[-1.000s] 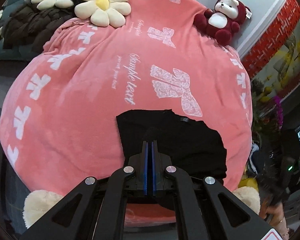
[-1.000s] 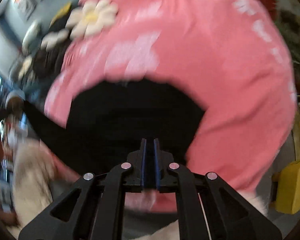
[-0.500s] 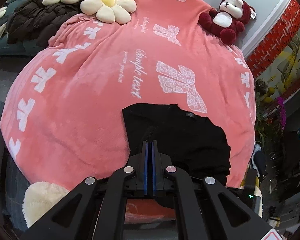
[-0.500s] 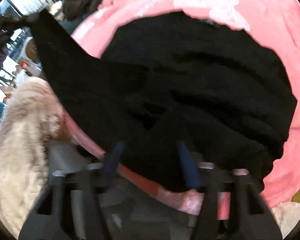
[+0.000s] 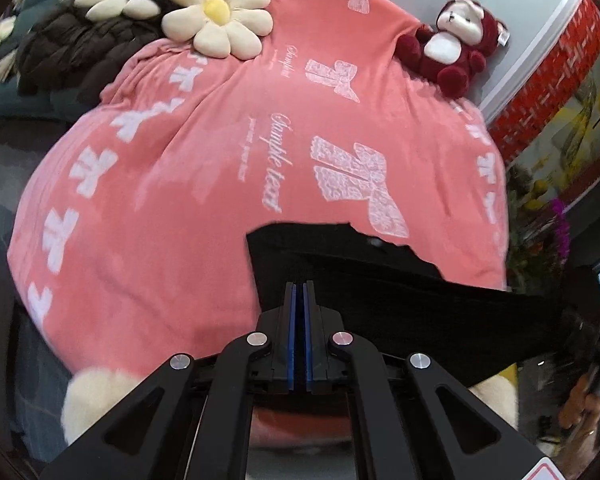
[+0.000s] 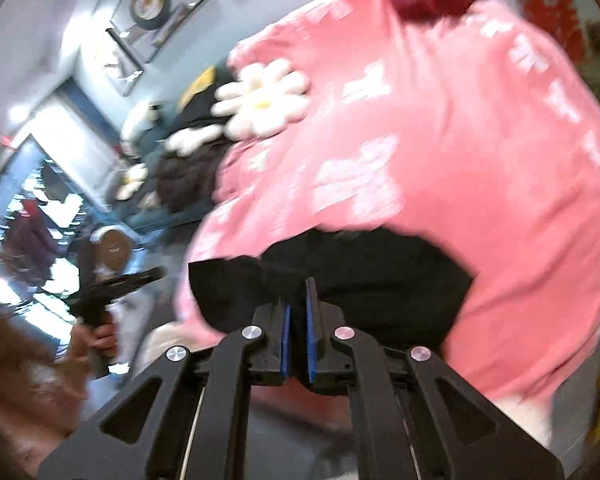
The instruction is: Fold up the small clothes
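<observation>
Lying on a pink blanket (image 5: 160, 208), a black garment (image 5: 380, 280) is seen near the blanket's lower edge, with one end raised off it. In the left wrist view, the left tool (image 5: 299, 286) is seen with its blue pads drawn nearly together; black cloth sits right at the tips, so the pads are read as pinched on the garment's near edge, though the contact itself is hard to make out. From there a taut band of the garment is stretched away to the right, off the blanket, toward a dark object at the frame's edge that is too blurred to identify. In the right wrist view, which is smeared by motion, the right tool (image 6: 298, 288) is shown with a narrow gap between its pads, and a fold of black cloth is held in that gap; its jaws have just been closing onto that cloth. A flap of the garment is seen hanging to the left of the tips. Farther left in that view, a hand (image 6: 94, 336) gripping a black handle is recorded. At the blanket's far side, a cream flower cushion (image 5: 216, 14) and a dark red plush toy (image 5: 456, 48) are noted, well apart from the garment. A dark quilted item (image 5: 72, 52) is noted beside the cushion.
</observation>
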